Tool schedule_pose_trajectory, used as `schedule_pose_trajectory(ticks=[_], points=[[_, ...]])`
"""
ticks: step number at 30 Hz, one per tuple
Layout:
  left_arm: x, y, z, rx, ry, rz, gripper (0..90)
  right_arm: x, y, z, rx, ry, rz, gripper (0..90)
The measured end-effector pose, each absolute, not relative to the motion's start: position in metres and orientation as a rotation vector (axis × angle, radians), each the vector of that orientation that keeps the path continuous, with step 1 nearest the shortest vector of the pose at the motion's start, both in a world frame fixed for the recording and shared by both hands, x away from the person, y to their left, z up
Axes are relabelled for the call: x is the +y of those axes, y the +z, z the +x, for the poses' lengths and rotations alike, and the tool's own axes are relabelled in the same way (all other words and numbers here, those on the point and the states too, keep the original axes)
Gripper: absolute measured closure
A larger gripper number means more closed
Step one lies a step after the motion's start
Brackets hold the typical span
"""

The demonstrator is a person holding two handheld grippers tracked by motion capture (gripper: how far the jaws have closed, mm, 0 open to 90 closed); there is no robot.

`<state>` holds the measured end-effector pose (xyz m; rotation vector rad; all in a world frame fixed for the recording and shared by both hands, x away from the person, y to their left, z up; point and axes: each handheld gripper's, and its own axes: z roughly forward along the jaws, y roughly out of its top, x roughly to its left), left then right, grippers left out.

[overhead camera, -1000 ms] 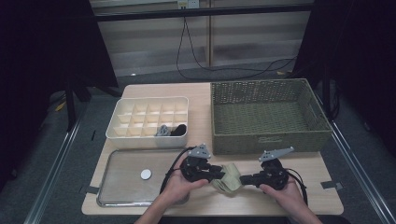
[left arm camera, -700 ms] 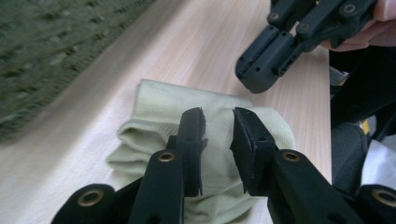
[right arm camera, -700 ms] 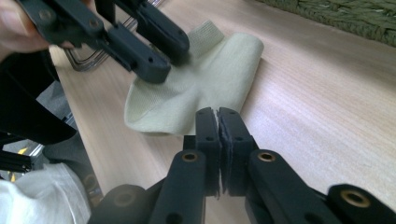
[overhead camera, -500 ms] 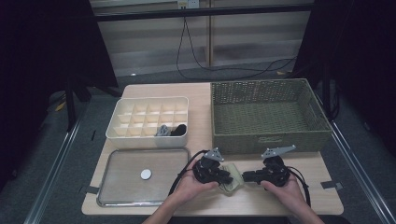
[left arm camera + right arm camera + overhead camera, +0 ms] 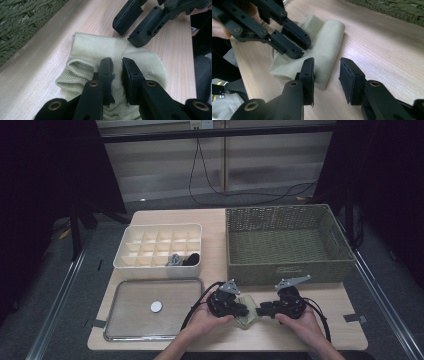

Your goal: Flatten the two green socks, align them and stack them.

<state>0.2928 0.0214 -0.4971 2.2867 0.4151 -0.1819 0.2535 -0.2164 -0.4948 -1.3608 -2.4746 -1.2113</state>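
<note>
1. Two grippers met over one pale green sock (image 5: 248, 316) at the near edge of the table (image 5: 215, 220); the left gripper (image 5: 117, 72) had its jaws nearly together, pinching a fold of the sock's fabric beside the ribbed cuff
2. The right gripper (image 5: 327, 75) had its jaws spread apart, one on the sock's edge and the other over bare wood, gripping nothing
3. The sock lay folded flat on the wood between the two hands, just in front of the woven basket (image 5: 287, 242)
4. The left hand (image 5: 205, 317) and the right hand (image 5: 300, 322) came in from the near side
5. Left of the sock sat a metal tray (image 5: 150, 307) with a small white disc (image 5: 156, 306) on it
6. Behind the tray stood a cream divided box (image 5: 159, 247), with a grey item (image 5: 174, 260) and a black item (image 5: 192, 258) in its front compartments
</note>
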Motion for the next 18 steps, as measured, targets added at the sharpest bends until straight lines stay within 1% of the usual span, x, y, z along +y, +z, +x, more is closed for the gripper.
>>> schedule_pose_trajectory(ticks=[6, 9, 12, 15, 18], points=[[0.022, -0.4978, 0.2925, 0.409, -0.179, 2.285, 78.7, -0.2091, -0.4974, 0.2553, -2.498, -1.173, -1.338, 67.1], [0.0216, -0.4999, 0.2916, 0.417, -0.173, 2.259, 78.9, -0.2066, -0.4982, 0.2574, -2.499, -1.168, -1.308, 71.8], [0.022, -0.4992, 0.2921, 0.416, -0.178, 2.271, 79.1, -0.2057, -0.4987, 0.2592, -2.496, -1.163, -1.302, 75.8], [0.0218, -0.4986, 0.2919, 0.412, -0.171, 2.281, 79.6, -0.2082, -0.4988, 0.2601, -2.459, -1.184, -1.305, 82.4], [0.021, -0.4984, 0.2898, 0.402, -0.149, 2.284, 79.6, -0.2082, -0.495, 0.2578, -2.441, -1.243, -1.286, 84.7]])
